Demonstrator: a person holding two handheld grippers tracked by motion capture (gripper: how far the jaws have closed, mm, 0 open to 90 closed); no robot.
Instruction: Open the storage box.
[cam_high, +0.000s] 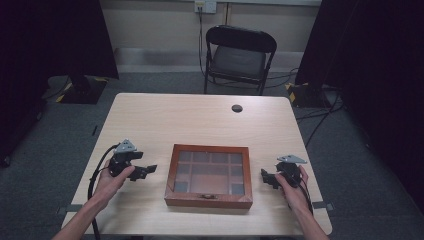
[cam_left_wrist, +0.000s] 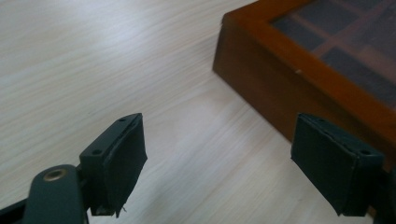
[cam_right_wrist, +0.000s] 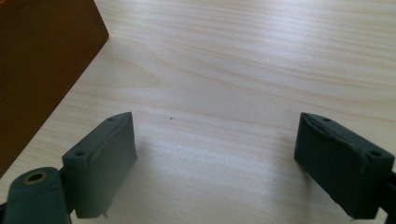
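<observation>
Box (cam_high: 209, 199) beside left claw (cam_left_wrist: 215, 163): glossy reddish wood, glass lid. Table (cam_right_wrist: 243, 60) under right claw (cam_right_wrist: 215, 163): pale matt woodgrain. Pads (cam_left_wrist: 122, 161): matt black rubber.

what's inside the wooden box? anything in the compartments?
Through the closed glass lid of the wooden box, a grid of dark-lined compartments shows, with nothing visibly in them. Glare on the middle panes and the frame hide parts, so small items can't be ruled out.

Reddish-brown box (cam_high: 209, 199) (dark gridded lid) on pale wood-grain table (cam_high: 160, 120).
</observation>
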